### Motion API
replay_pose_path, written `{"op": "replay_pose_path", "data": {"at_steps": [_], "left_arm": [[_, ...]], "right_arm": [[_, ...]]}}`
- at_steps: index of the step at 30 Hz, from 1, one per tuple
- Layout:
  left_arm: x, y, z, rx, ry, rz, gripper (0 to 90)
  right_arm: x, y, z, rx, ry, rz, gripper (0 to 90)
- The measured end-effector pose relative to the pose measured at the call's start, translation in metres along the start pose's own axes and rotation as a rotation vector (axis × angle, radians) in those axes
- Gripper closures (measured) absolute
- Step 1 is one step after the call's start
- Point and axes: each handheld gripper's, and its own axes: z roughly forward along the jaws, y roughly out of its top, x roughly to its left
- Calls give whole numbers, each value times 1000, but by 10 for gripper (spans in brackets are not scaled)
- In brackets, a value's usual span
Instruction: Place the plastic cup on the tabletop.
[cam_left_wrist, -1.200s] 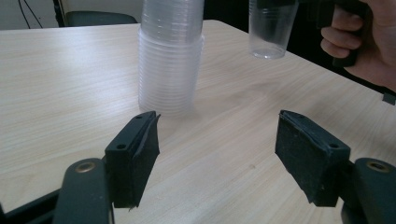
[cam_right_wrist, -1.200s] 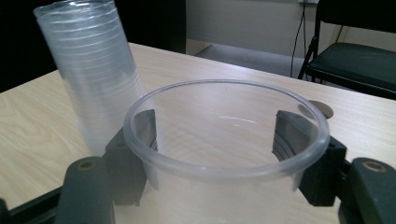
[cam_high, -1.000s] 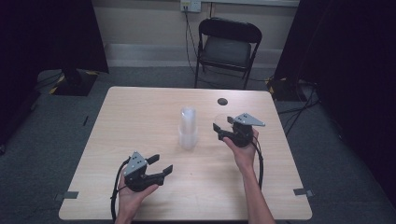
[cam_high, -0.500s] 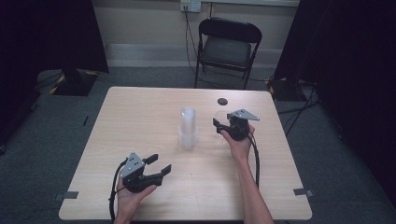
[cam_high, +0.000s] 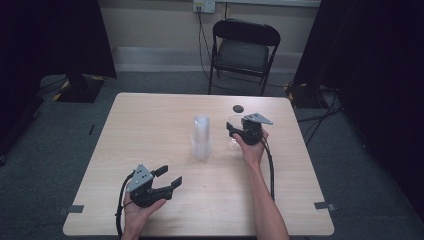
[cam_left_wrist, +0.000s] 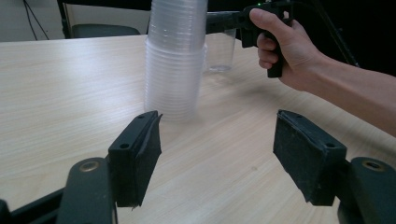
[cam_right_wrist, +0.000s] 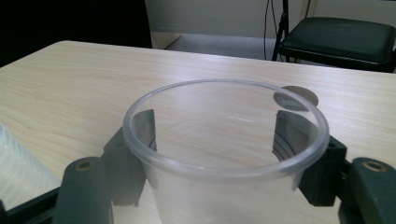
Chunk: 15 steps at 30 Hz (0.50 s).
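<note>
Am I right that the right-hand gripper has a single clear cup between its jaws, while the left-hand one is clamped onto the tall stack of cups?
Not quite. The left gripper holds nothing: the left gripper view shows its jaws open over bare table, with the stack of cups standing apart, farther off. The rest holds: the right gripper does have a single clear cup between its jaws.

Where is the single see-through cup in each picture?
High view: the single clear cup stands right of middle, at the right hand-held gripper, right of the cup stack.
Left gripper view: top middle, behind and right of the stack, the cup stands on the table.
Right gripper view: front and centre, the cup sits between the jaws.
Shared landmark: the cup stack, at the lower left edge in the right gripper view.
</note>
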Motion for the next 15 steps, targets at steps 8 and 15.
{"op": "replay_pose_path", "data": {"at_steps": [8, 15], "left_arm": [[4, 0, -1, -7, 7, -25, 320], [-1, 1, 0, -1, -7, 3, 314]], "right_arm": [[-6, -13, 2, 12, 1, 13, 299], [0, -18, -7, 10, -1, -28, 299]]}}
